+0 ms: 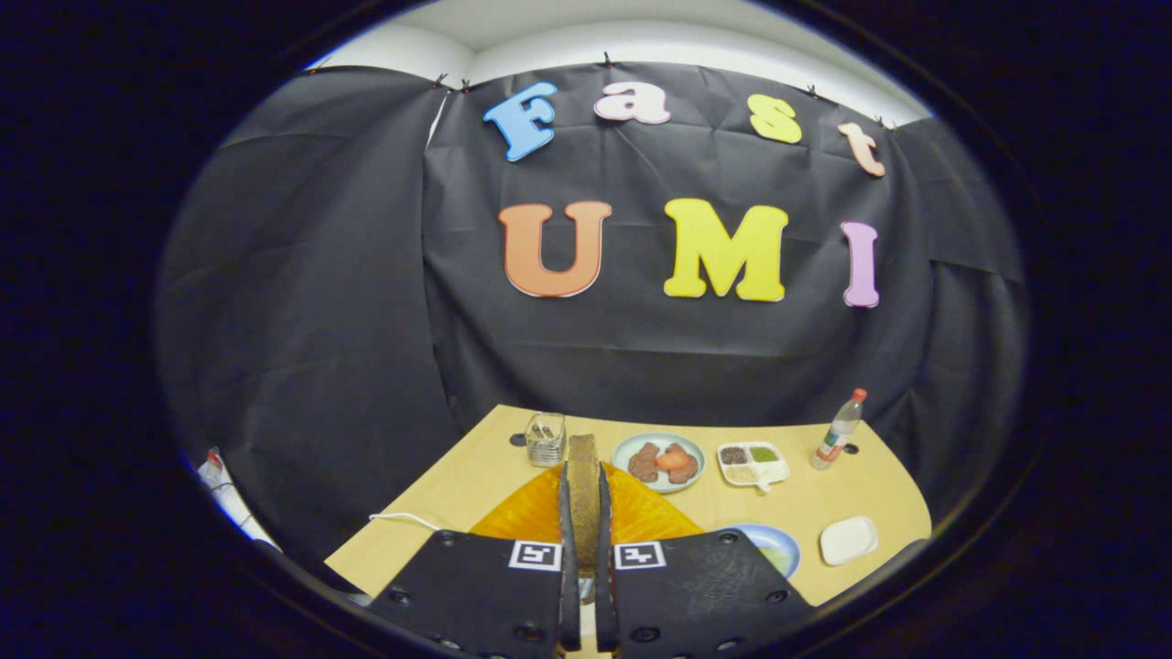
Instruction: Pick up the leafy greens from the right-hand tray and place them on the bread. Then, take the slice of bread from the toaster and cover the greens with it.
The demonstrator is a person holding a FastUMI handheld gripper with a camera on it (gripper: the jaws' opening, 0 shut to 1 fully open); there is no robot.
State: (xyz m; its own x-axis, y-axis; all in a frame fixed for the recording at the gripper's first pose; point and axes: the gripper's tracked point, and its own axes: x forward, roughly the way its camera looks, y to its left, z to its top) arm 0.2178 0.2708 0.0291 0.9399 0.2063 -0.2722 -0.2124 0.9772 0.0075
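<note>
A brown slice of bread (582,458) stands on edge between my two fingers and sticks out beyond their tips. My gripper (584,494) is shut on it, with both black fingers (567,549) pressed against its flat sides. Right under the slice and the fingers lies an orange ribbed surface (641,513); what it is cannot be told. Just right of the fingers sits a blue-rimmed plate (786,540) with something pale green (778,556) in it, partly hidden by the right finger's body.
On the tan table (458,494) beyond the fingers stand a glass jar (546,439), a plate of brown and orange food (659,462), a white divided dish (753,464) and a bottle (838,430). A small white dish (847,540) lies at the right, a white cable (403,520) at the left.
</note>
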